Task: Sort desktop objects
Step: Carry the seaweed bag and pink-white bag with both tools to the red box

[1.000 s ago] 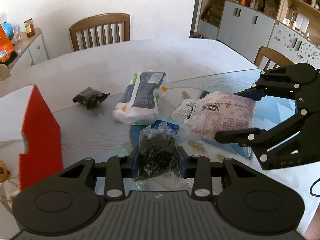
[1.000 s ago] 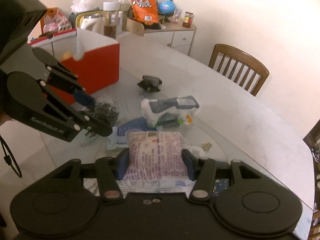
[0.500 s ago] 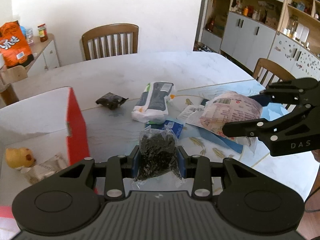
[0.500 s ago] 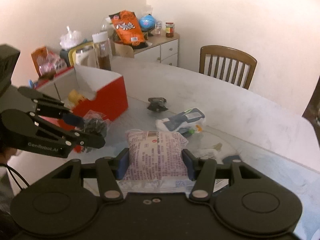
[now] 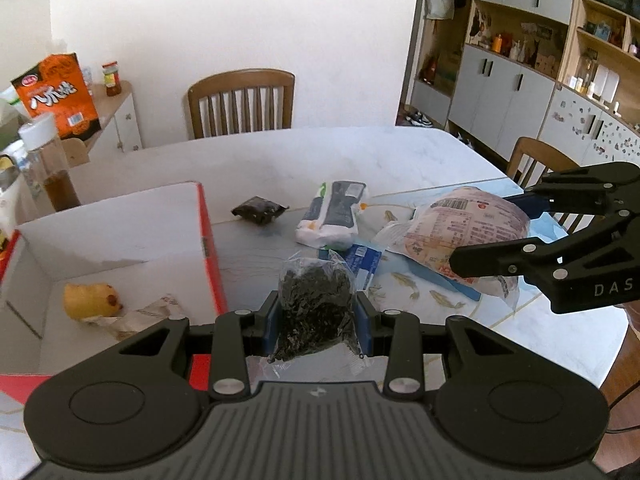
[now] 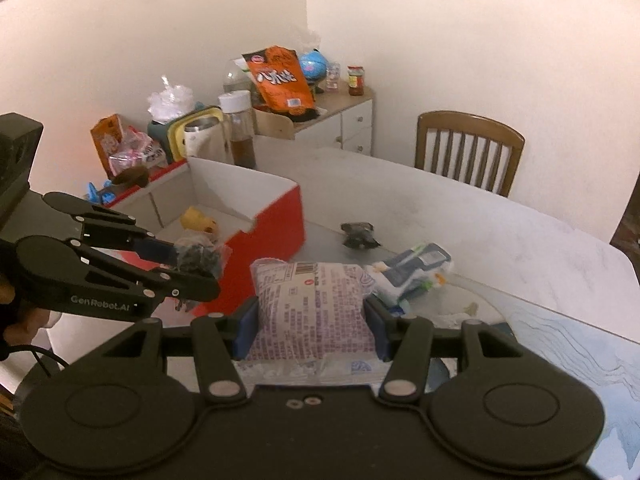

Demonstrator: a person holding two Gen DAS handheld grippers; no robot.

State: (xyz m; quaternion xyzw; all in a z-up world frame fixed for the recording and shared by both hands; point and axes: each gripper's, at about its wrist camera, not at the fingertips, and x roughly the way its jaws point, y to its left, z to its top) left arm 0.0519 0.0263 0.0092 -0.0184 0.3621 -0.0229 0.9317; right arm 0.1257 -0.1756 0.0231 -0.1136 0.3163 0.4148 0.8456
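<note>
My left gripper (image 5: 316, 320) is shut on a clear bag of dark dried leaves (image 5: 314, 312) and hangs beside the red box (image 5: 208, 248), whose white inside holds a yellow toy (image 5: 90, 300) and a wrapper. My right gripper (image 6: 310, 320) is shut on a pink printed packet (image 6: 310, 308), held above the table. In the right wrist view the left gripper (image 6: 200, 268) with its dark bag (image 6: 198, 258) is at the box's near wall (image 6: 276, 232). On the table lie a small dark packet (image 5: 258, 210) and a white-and-blue bag (image 5: 332, 220).
A blue packet (image 5: 366, 258) and a blue mat lie under the lifted goods. A cluttered sideboard (image 6: 332, 108) with an orange snack bag, jars and bottles stands behind the box. Wooden chairs (image 5: 240, 104) flank the white marble table (image 5: 280, 160). Cabinets line the right wall.
Both grippers have risen with their bags and drawn back toward the red box. The box's inside, with the yellow toy, has come into the left wrist view.
</note>
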